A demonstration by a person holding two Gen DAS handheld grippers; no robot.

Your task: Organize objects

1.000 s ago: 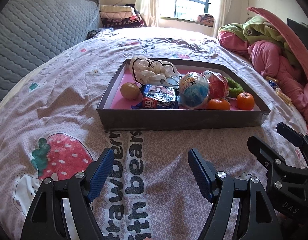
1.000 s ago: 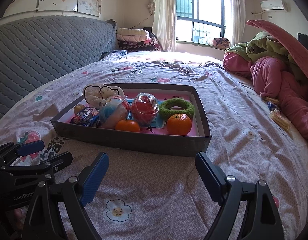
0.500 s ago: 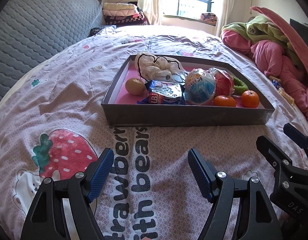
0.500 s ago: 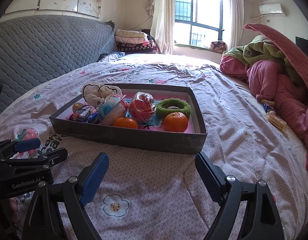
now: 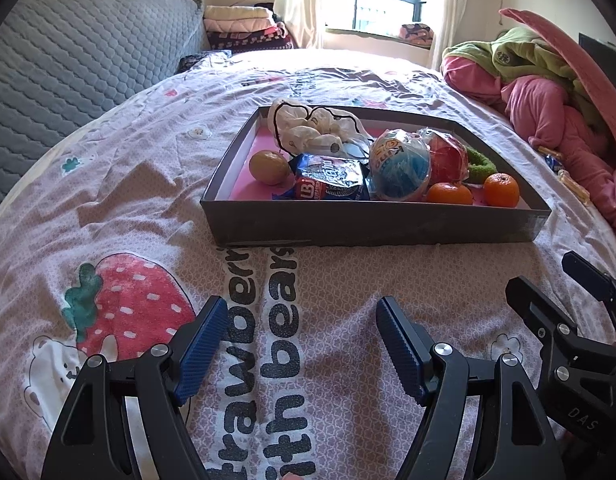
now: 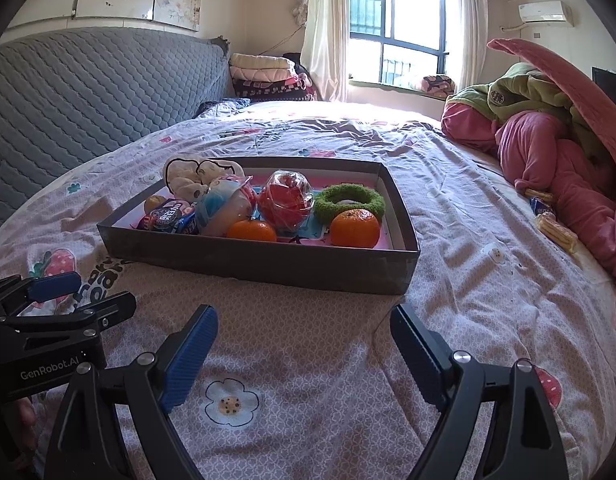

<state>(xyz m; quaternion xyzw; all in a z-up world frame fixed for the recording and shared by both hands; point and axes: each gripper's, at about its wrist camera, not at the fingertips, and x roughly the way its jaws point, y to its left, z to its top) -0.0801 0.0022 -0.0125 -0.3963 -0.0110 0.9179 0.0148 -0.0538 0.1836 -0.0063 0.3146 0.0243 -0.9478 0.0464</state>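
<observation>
A shallow grey box (image 5: 372, 224) (image 6: 260, 258) with a pink floor sits on the bed. Inside lie a blue snack pack (image 5: 330, 182), a brownish fruit (image 5: 269, 167), a white cloth bag (image 5: 312, 128), a blue wrapped ball (image 5: 400, 166), a red wrapped ball (image 6: 286, 200), two oranges (image 6: 354, 229) (image 6: 252, 231) and a green ring (image 6: 350, 200). My left gripper (image 5: 298, 320) hangs open over the printed sheet, short of the box. Open and empty too, my right gripper (image 6: 304, 326) hovers near the box's front right corner.
The quilted grey headboard (image 6: 92, 92) runs along the left. Pink and green bedding (image 6: 556, 132) is piled at the right, with wrapped snacks (image 6: 552, 224) lying beside it on the sheet. Folded blankets (image 6: 264, 76) are stacked by the window.
Both views drift slightly, so the box sits a little differently in frame. Both grippers stay open and nothing in the box has moved.
</observation>
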